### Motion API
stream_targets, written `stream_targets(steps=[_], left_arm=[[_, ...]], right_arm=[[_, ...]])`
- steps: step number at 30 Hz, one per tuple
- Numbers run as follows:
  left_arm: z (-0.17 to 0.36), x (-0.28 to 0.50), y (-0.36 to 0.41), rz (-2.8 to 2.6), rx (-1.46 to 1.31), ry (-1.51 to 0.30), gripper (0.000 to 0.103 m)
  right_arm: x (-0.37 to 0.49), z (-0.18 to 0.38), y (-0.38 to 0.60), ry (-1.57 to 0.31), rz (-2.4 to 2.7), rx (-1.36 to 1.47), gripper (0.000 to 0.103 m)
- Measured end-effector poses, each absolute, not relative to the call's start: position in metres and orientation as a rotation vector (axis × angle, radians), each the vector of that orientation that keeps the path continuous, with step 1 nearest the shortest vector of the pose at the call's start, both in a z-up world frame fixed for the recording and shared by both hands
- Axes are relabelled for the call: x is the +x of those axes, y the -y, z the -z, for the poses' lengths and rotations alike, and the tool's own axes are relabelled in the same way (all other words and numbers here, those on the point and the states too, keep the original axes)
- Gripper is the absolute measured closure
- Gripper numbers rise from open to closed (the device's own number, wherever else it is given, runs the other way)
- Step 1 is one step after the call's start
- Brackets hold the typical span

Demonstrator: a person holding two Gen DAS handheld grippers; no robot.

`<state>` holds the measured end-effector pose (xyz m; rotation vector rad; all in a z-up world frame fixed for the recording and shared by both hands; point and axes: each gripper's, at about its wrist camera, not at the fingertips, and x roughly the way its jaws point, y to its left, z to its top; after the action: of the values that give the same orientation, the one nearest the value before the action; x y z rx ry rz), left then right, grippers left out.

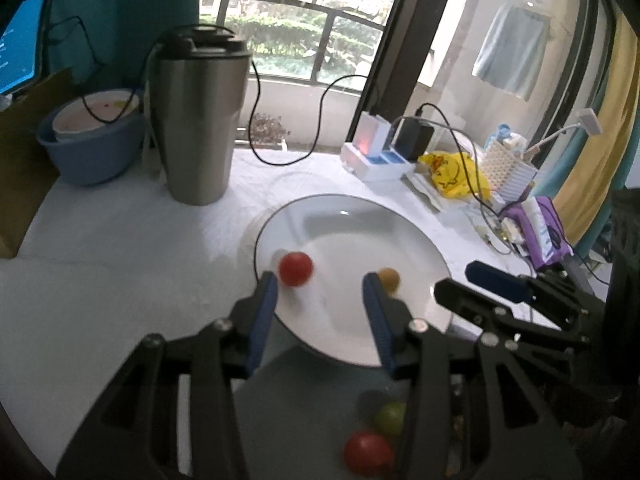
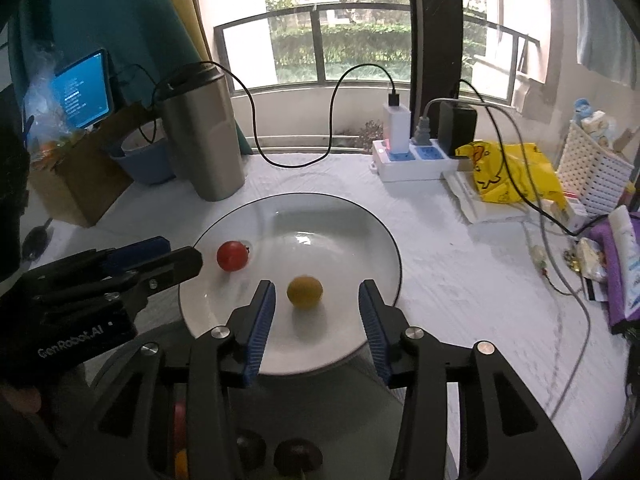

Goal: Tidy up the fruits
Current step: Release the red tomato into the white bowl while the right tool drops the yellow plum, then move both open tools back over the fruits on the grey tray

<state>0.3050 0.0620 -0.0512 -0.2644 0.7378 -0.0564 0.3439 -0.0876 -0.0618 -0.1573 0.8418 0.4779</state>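
A white plate (image 2: 352, 224) with a dark rim lies on the white table. On it sit a red tomato (image 2: 232, 255) and a yellow fruit (image 2: 305, 291). In the left wrist view the plate (image 1: 360, 224) holds the red tomato (image 1: 295, 268) and the yellow fruit (image 1: 389, 278). My left gripper (image 1: 320, 284) is open and empty over the plate's near edge. My right gripper (image 2: 316, 294) is open, with the yellow fruit between its fingers but untouched. Below the plate, a grey dish (image 1: 304, 408) holds a red fruit (image 1: 368, 454) and a green fruit (image 1: 390, 418).
A steel tumbler (image 2: 204, 132) and a blue bowl (image 2: 148, 160) stand at the back left, beside a cardboard box (image 2: 80, 184). A power strip (image 2: 412, 156) with cables, a yellow bag (image 2: 512, 176) and a white basket (image 2: 596, 168) are at the back right.
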Motion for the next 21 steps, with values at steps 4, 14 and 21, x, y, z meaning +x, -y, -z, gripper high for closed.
stream_targets(steps=[4,14,21], left_arm=[[0.046,0.289,-0.056,0.061,-0.259,-0.724,0.057],[0.04,0.251,-0.043,0.08,-0.253,-0.712,0.056],[0.041,0.225,-0.036,0.081,-0.249,-0.705,0.056]], right_arm=[[0.329,0.056,0.095,-0.838,-0.475,-0.146,0.057],[0.292,0.044,0.11,-0.814,-0.468,-0.143,0.057],[0.269,0.046,0.12,-0.817,-0.472,-0.137,0.057]])
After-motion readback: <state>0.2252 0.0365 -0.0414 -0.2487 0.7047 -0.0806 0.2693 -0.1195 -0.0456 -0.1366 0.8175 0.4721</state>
